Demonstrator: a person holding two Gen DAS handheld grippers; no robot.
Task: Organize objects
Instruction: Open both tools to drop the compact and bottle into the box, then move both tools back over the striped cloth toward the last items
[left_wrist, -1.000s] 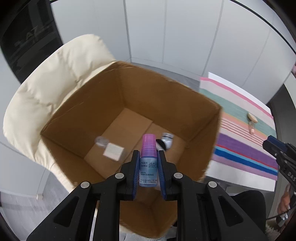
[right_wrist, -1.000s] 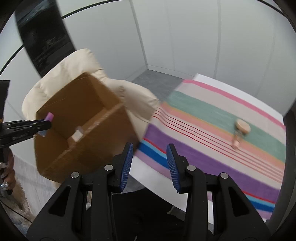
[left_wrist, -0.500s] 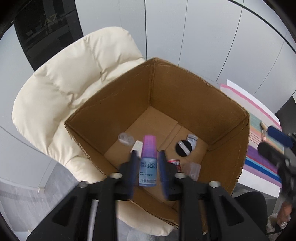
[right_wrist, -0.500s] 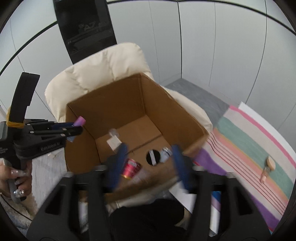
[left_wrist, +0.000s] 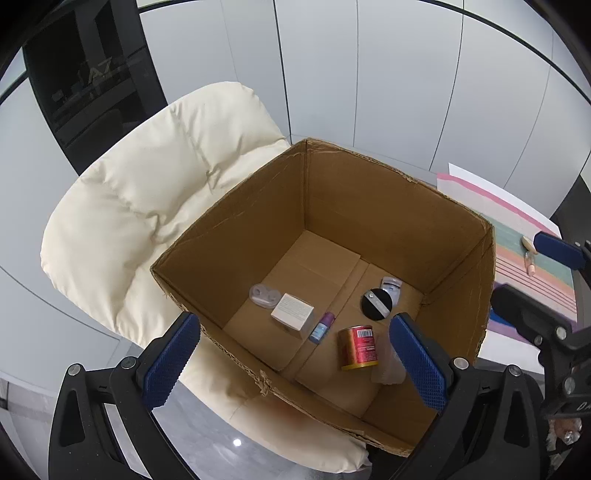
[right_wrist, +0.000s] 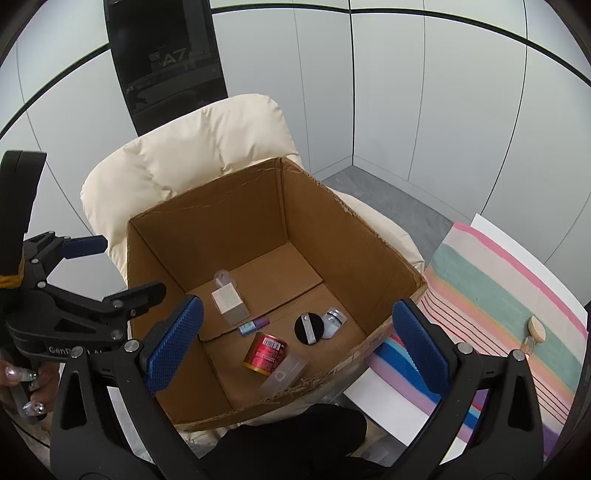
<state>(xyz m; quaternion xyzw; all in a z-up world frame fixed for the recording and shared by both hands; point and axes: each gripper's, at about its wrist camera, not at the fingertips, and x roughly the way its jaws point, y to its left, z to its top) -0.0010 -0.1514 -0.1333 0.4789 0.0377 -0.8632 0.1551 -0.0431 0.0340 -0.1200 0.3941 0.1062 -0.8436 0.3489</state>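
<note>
An open cardboard box (left_wrist: 258, 221) (right_wrist: 221, 221) sits on a cream chair. On its floor lies a small blue bottle with a purple cap (left_wrist: 321, 328) (right_wrist: 253, 325), between a white carton (left_wrist: 293, 312) (right_wrist: 229, 301) and a red can (left_wrist: 359, 347) (right_wrist: 266, 352). My left gripper (left_wrist: 293, 319) hangs above the box's near edge, its jaws opening wide with nothing between them. My right gripper (right_wrist: 297, 302) hovers over the box too, jaws opening, nothing in them. A small bottle with a wooden cap (right_wrist: 533, 332) lies on the striped cloth (right_wrist: 498, 277).
Also in the box are a black disc (left_wrist: 376, 304), a silvery item (left_wrist: 390, 286), a clear lens case (left_wrist: 264, 295) and a clear container (right_wrist: 284, 373). The cream chair (left_wrist: 147, 184) wraps behind the box. The cloth-covered table stands to the right. A hand (right_wrist: 22, 384) holds the left gripper.
The left jaws went from shut on the purple-capped bottle to wide apart; the bottle now lies in the box. The right gripper swung from the striped cloth to over the box and opened.
</note>
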